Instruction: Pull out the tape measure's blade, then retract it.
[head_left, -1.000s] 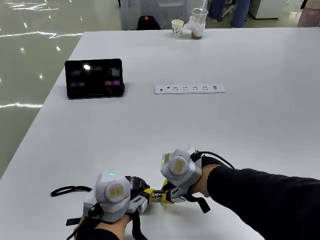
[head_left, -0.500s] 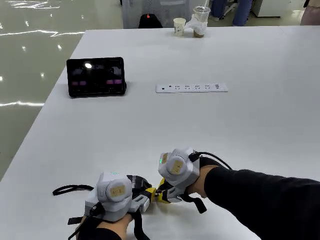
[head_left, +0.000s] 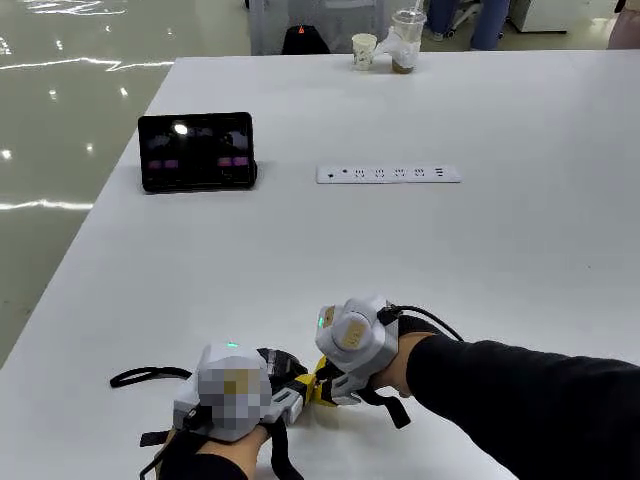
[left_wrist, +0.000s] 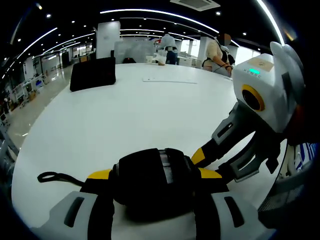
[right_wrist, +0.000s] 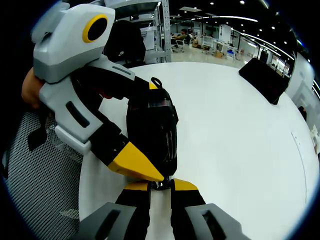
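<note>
Strap (head_left: 135, 378) from the tape measure's case lies in a dark loop on the white worktop (head_left: 450, 260), leftmost of the things near the front edge. Just right of it, the left gripper (left_wrist: 155, 174) has the tape measure (right_wrist: 152, 125) clamped. Its yellow-tipped fingers (left_wrist: 99, 175) press in on either side of the black and yellow case and are open only as wide as the case itself. The case sits low, at or just above the worktop, in front of the person.

Right of the case, the right gripper (right_wrist: 161, 186) meets it nose to nose. In the right gripper view, its fingers (right_wrist: 136, 187) are drawn almost together, right at the mouth of the case. They seem to pinch the end hook (right_wrist: 162, 183) of the blade, though that part is too small to make out with certainty. The two grippers are close enough that the right one looms large in the left gripper view.

Farther back and a little to the right, a power strip (head_left: 389, 174) lies well apart from all this.

As for progress, no length of blade shows between the case and the right fingers. The blade therefore looks fully, or all but fully, wound in. Both grips look set, one on the body and one on the tip. Judged from how things lie, the drawing-out has not shown itself yet. That leaves the pull, made by moving the grippers apart, and then the controlled return of the blade.
</note>
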